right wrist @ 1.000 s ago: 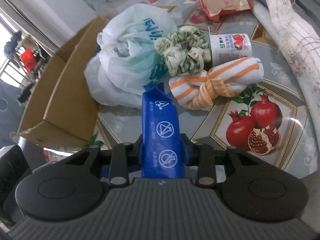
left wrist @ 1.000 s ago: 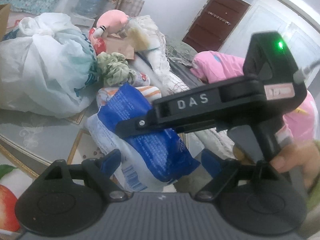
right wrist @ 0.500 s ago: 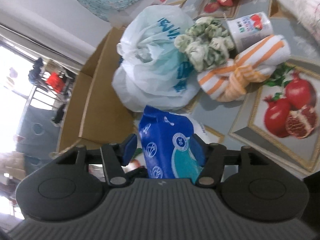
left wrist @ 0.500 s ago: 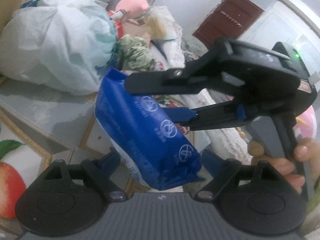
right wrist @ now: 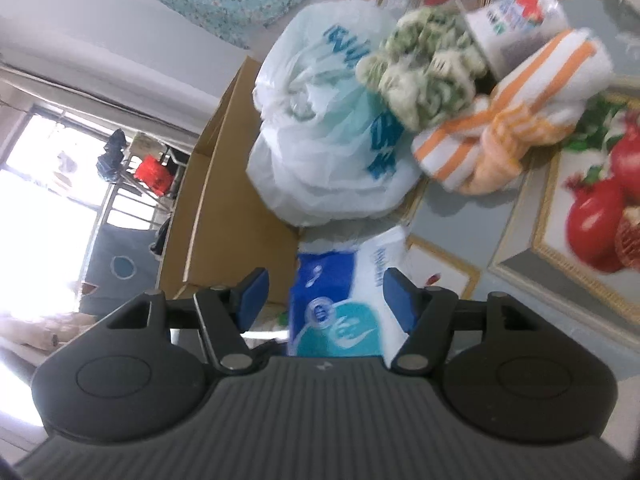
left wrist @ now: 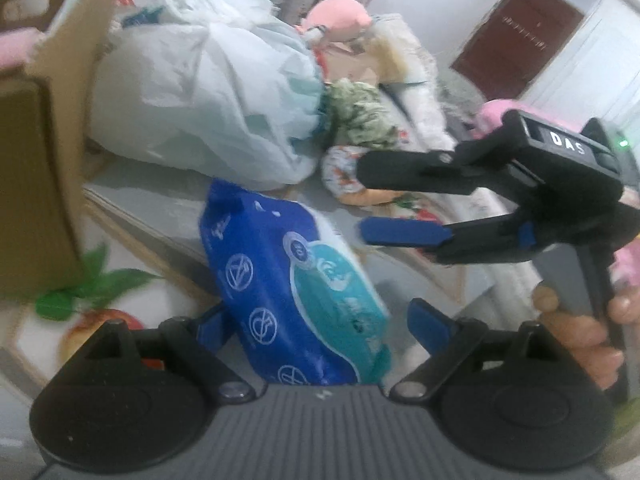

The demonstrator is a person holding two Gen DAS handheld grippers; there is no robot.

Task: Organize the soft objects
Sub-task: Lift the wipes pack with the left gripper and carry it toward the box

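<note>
A blue and teal pack of tissues [left wrist: 288, 280] lies tilted on the table between the fingers of my left gripper [left wrist: 316, 312]. Those jaws are wide and still opening. The pack rests near the left finger [left wrist: 212, 324], and a gap shows at the right one. My right gripper [left wrist: 362, 198] hangs to the right of the pack, jaws opening, with nothing between the pads in the left wrist view. In the right wrist view the pack [right wrist: 336, 320] appears low between the right gripper's [right wrist: 325, 280] spread fingers, with a gap on the left side.
A cardboard box [left wrist: 36, 152] stands at the left. Behind the pack sit a white plastic bag [right wrist: 328, 128], a green scrunchie [right wrist: 428, 76], an orange-striped towel [right wrist: 516, 120] and a yoghurt cup [right wrist: 516, 24]. A pink plush [left wrist: 340, 16] lies farther back. A hand [left wrist: 580, 332] holds the right gripper.
The right gripper was shut on the pack a second ago; its jaws have opened and drawn off to the right. The pack has rolled face up and now sits between the left fingers.
</note>
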